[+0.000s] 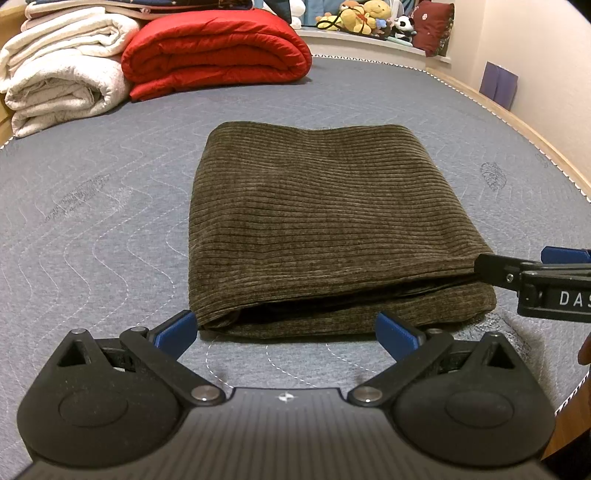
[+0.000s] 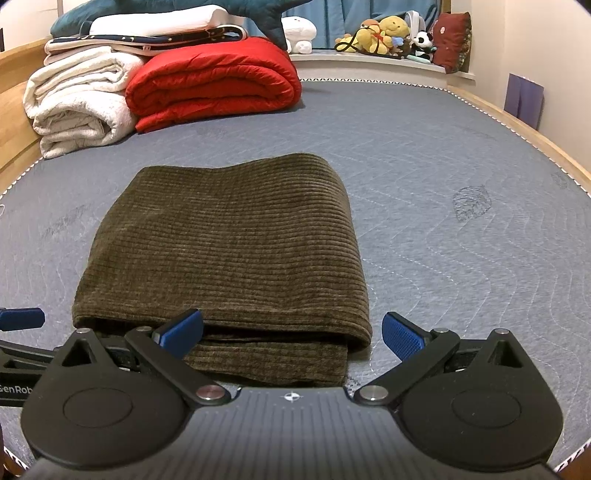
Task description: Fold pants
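Observation:
The olive-brown corduroy pants [image 1: 325,229] lie folded into a thick rectangle on the grey quilted mattress [image 1: 92,229]. The open layered edge faces both grippers. My left gripper [image 1: 288,332] is open wide just short of the near left corner, with bare mattress between its blue pads. In the right wrist view, my right gripper [image 2: 291,332] also stands open over the near right corner of the pants [image 2: 229,251], and its pads are not pressing the cloth. The right gripper [image 1: 524,266] shows at the right edge of the left wrist view, beside the fold.
A rolled red quilt [image 1: 218,51] and stacked white blankets [image 1: 62,77] sit at the far left of the mattress. Stuffed toys [image 2: 388,35] line a ledge behind. A wooden bed frame [image 2: 535,136] runs along the right side, with a purple folder [image 2: 524,98] against the wall.

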{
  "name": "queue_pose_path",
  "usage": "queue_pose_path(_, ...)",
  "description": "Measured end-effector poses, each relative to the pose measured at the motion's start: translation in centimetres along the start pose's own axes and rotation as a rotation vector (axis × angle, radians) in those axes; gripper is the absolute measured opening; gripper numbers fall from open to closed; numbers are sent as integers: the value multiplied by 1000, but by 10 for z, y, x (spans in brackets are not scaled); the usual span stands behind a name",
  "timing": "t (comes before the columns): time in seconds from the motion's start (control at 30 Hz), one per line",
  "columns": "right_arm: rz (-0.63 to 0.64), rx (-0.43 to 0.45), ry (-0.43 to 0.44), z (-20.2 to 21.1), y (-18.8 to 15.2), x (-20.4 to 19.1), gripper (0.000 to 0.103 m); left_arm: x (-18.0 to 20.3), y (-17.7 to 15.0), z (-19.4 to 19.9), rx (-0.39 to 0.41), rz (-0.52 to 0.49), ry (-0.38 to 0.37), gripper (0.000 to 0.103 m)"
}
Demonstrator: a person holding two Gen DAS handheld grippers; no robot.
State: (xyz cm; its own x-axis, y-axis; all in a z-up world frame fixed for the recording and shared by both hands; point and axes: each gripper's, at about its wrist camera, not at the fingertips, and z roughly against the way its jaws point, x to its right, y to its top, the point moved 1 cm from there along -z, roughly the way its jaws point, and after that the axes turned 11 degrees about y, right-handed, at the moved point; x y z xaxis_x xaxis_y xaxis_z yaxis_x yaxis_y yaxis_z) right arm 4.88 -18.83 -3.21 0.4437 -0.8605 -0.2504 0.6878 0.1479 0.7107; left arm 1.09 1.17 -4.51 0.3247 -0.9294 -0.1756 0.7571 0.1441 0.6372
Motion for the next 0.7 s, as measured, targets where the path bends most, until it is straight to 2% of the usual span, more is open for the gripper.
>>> queue_pose_path(0.7, 6, -7, 2, -2, -1, 2, 102, 2, -1, 1, 2, -5, -9, 103)
